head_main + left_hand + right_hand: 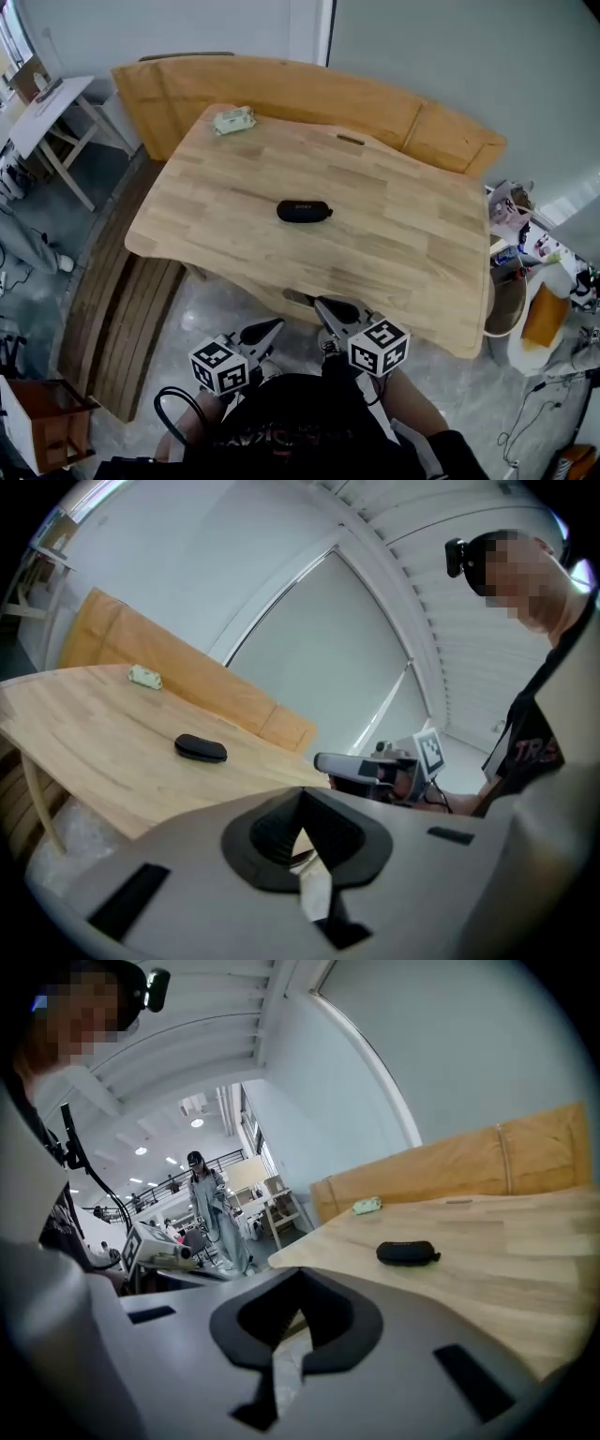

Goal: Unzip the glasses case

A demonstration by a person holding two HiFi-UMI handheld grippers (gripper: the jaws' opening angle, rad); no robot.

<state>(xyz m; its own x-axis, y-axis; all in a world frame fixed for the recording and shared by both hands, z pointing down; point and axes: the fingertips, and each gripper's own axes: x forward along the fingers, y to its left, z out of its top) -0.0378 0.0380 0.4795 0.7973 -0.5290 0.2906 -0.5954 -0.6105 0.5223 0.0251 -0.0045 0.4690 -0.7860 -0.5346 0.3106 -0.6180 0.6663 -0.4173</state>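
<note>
The black glasses case [304, 211] lies zipped shut near the middle of the wooden table [403, 244]. Both grippers hang off the table's near edge, close to my body and well short of the case. My left gripper [275, 327] is shut with nothing between its jaws. Beside it, my right gripper [323, 307] is shut and empty too. The left gripper view shows the case [201, 748] far ahead on the table and the right gripper [375, 766] alongside. In the right gripper view the case [408, 1252] lies ahead to the right.
A small green-and-white packet [234, 120] lies at the table's far left corner. An orange bench [309, 94] wraps round the far side. A white desk [37, 112] stands at the left and clutter [534, 281] at the right. A person [211, 1213] stands in the background.
</note>
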